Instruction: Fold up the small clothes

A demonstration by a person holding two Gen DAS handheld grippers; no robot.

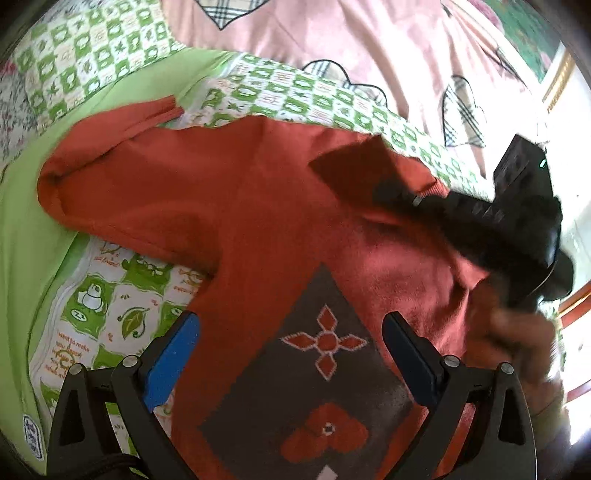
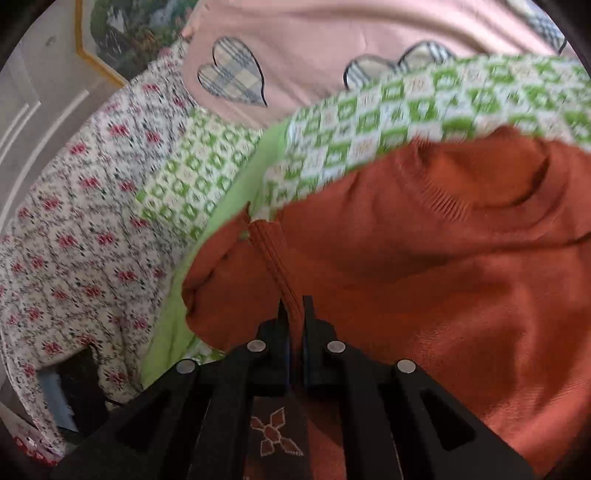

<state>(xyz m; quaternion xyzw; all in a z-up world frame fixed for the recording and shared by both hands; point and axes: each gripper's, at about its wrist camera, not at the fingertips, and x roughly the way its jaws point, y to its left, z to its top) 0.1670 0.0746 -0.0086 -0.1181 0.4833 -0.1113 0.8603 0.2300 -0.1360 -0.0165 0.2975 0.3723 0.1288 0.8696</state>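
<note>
A small rust-orange sweater (image 1: pixel 229 199) with a dark diamond panel and flower motifs (image 1: pixel 317 373) lies on a green frog-print bedsheet (image 1: pixel 110 314). My left gripper (image 1: pixel 291 343) is open above the sweater's front panel, holding nothing. My right gripper (image 2: pixel 292 308) is shut on the ribbed cuff (image 2: pixel 269 254) of the sweater's sleeve and lifts it over the body (image 2: pixel 461 295). The right gripper also shows in the left wrist view (image 1: pixel 399 192), blurred, at the right with the sleeve end.
A pink garment with plaid hearts (image 1: pixel 332 40) lies further back on the bed. A floral quilt (image 2: pixel 74 240) is at the left in the right wrist view. A framed picture (image 2: pixel 129 33) hangs on the wall.
</note>
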